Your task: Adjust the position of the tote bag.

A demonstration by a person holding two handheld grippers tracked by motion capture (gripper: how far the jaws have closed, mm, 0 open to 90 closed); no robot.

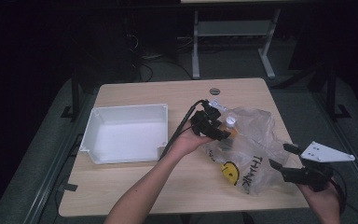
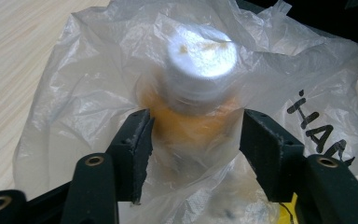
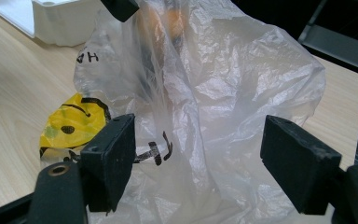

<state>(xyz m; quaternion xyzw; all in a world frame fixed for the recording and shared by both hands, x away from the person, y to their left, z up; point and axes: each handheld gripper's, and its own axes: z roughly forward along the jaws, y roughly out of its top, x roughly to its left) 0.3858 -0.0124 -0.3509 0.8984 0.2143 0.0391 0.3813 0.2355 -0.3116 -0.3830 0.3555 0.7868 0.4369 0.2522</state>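
Bottle (image 2: 200, 79), orange with a white cap, stood inside the thin plastic bag (image 1: 251, 149) on the right half of the table (image 1: 135, 186), a little nearer the far edge than the near one. The left gripper (image 1: 213, 127) reached over it from the left; in the left gripper view its two black jaws sat on either side of the orange body below the cap, with bag film between them and the bottle, and whether the pads pressed on it could not be told. The bag, printed with a yellow smiley face (image 1: 230, 171) and black letters, spread toward the table's near right corner. There the right gripper (image 1: 279, 161) held its jaws wide apart around loose bag film without clamping it. A white tray (image 1: 93, 121) lay on the left half of the table.
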